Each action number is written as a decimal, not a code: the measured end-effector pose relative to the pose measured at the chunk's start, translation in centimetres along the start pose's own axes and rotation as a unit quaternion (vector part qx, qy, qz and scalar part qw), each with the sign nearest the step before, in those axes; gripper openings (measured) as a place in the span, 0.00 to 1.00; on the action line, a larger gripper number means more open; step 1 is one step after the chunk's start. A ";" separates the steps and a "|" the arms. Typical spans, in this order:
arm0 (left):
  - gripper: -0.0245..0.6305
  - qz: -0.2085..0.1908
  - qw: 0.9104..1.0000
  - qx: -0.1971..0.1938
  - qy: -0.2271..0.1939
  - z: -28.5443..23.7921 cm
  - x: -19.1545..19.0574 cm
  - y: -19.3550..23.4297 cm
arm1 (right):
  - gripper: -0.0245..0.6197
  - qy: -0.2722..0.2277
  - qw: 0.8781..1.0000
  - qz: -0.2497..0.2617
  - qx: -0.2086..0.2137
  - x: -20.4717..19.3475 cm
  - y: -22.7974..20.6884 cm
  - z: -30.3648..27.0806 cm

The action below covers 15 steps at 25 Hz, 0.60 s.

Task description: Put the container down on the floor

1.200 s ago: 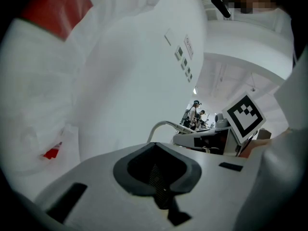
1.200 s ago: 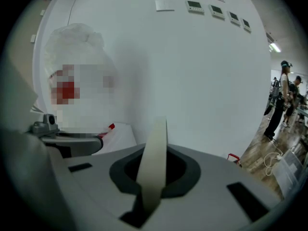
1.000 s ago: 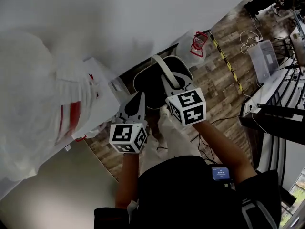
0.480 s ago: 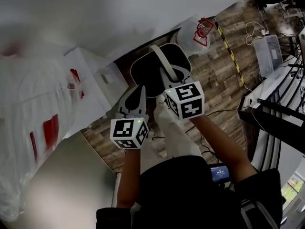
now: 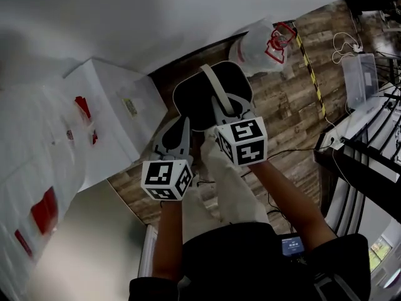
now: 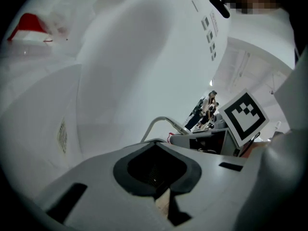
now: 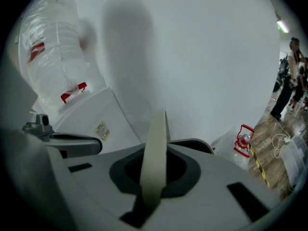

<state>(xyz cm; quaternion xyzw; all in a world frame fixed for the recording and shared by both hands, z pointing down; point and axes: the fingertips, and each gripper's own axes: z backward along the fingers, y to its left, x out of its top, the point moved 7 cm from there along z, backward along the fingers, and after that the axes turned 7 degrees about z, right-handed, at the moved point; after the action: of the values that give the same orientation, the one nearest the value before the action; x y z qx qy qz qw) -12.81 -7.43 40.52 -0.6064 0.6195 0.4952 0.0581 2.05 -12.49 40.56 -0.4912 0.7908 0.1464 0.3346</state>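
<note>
In the head view the container (image 5: pixel 212 96), a dark round bucket with a pale rim, hangs over the wooden floor close to the white wall. Its pale strap handle (image 5: pixel 215 90) runs up into my right gripper (image 5: pixel 223 110), which is shut on it. In the right gripper view the handle (image 7: pixel 155 154) stands pinched between the jaws, with the container rim (image 7: pixel 195 142) just beyond. My left gripper (image 5: pixel 178 132) hovers beside the container's near left side, shut with nothing in it. The left gripper view shows its jaws (image 6: pixel 161 196) closed together and the right gripper's marker cube (image 6: pixel 245 115) alongside.
A white carton (image 5: pixel 116 111) and bags of bottles (image 5: pixel 34 168) lie left of the container. A clear bag with red print (image 5: pixel 266 41) sits behind it by yellow-black floor tape (image 5: pixel 311 74). A clear plastic box (image 5: pixel 360 74), cables and a dark rack (image 5: pixel 369 162) stand right.
The head view has swung, so the carton and bags slid left and down. Both grippers and the hanging container kept their places relative to each other.
</note>
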 end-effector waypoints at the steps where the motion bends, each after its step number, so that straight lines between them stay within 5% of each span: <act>1: 0.06 0.003 1.000 0.000 0.000 -0.2 -0.3 0.4 | 0.09 0.003 1.000 -0.005 0.000 -0.5 0.1 -0.4; 15: 0.06 0.032 0.999 0.005 0.042 -3.8 -6.0 3.0 | 0.09 0.040 0.999 -0.032 0.006 -5.8 -0.7 -5.2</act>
<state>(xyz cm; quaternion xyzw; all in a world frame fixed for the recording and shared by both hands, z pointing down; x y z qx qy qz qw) -11.62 -6.54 48.10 -0.6064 0.6427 0.4678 0.0191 2.40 -11.76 48.32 -0.5195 0.7884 0.1115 0.3100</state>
